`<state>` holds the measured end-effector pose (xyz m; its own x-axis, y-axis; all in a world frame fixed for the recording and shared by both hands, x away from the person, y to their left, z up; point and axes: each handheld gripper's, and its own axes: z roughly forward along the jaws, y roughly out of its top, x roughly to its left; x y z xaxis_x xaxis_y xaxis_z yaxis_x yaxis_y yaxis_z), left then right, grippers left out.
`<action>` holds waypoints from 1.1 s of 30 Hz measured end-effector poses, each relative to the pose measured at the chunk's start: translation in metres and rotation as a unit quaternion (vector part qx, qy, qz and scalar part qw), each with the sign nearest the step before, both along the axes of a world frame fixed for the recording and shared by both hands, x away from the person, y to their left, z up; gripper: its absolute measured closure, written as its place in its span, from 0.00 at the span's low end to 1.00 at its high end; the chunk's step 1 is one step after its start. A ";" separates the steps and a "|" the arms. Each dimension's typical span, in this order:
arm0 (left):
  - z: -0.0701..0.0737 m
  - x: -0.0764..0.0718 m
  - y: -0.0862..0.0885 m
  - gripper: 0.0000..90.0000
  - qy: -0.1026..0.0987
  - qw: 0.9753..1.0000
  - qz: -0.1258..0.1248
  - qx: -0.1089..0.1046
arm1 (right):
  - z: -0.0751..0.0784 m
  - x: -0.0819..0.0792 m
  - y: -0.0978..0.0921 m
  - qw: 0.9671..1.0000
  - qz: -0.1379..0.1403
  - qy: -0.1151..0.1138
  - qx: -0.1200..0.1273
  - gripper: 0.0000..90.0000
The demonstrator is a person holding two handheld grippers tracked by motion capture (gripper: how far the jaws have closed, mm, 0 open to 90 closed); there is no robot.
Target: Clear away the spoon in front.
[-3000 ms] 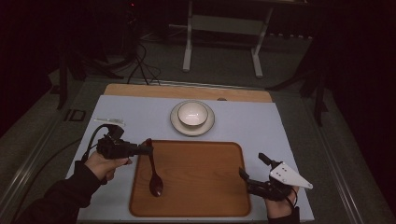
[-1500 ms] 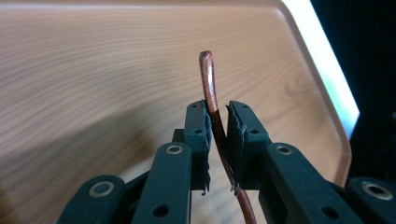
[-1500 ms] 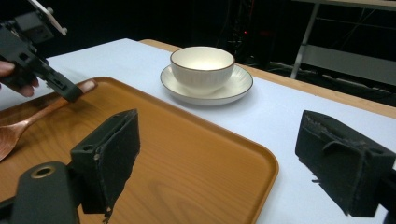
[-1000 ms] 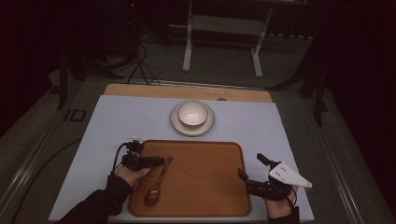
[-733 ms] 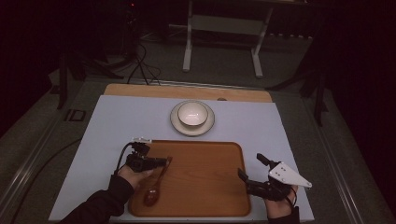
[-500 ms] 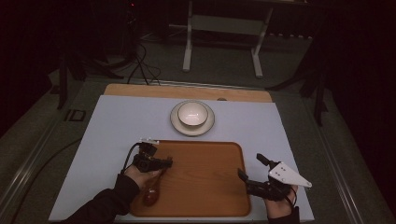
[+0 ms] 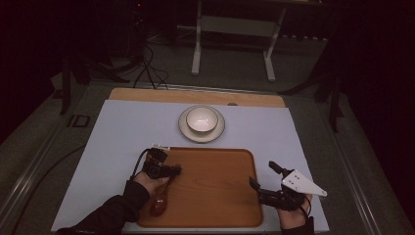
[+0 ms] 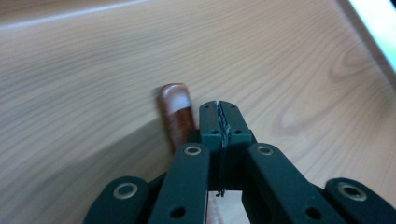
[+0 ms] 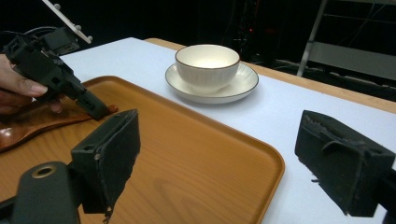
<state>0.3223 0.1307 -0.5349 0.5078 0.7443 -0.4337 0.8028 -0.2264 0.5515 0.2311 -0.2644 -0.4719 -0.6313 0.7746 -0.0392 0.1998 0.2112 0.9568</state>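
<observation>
**Left jaws pinched together right by the spoon handle, right ones wide open**

So here's where I'm at. My left gripper (image 7: 173, 170) is down over the left part of the wooden tray (image 7: 215, 196), and in the left gripper view my two jaws are pressed flat together, no gap between the pads at all. The wooden spoon (image 7: 161, 198) lies on the tray under my left hand (image 7: 149, 183), bowl end toward me and handle pointing away. In the left gripper view the tip of the handle (image 8: 176, 109) sits just beside my closed jaws, on their left, not between them. So I've got nothing pinched, as far as I can see. From the right gripper view the tips of my left gripper (image 9: 100, 112) look like they're touching or nearly touching the handle end, but I can't tell for sure.

My right gripper (image 7: 262, 178) hangs at the tray's right edge, near the front corner, with the jaws spread wide and nothing in them. The right gripper view shows a big gap between the two pads.

Past the tray, a white bowl (image 7: 201, 119) sits on a saucer (image 7: 218, 132) on the pale table cover (image 7: 122, 132), well apart from both grippers. The tray's middle is bare wood.
</observation>
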 end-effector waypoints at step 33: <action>0.002 -0.003 0.031 0.98 -0.007 0.999 0.051 0.002 | 0.000 0.000 0.002 1.000 0.001 0.001 -0.001 0.16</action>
<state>0.3196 0.1616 -0.5332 0.4364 0.7937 -0.4237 0.8134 -0.1467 0.5629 0.2313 -0.2619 -0.4718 -0.6329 0.7733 -0.0398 0.2018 0.2144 0.9557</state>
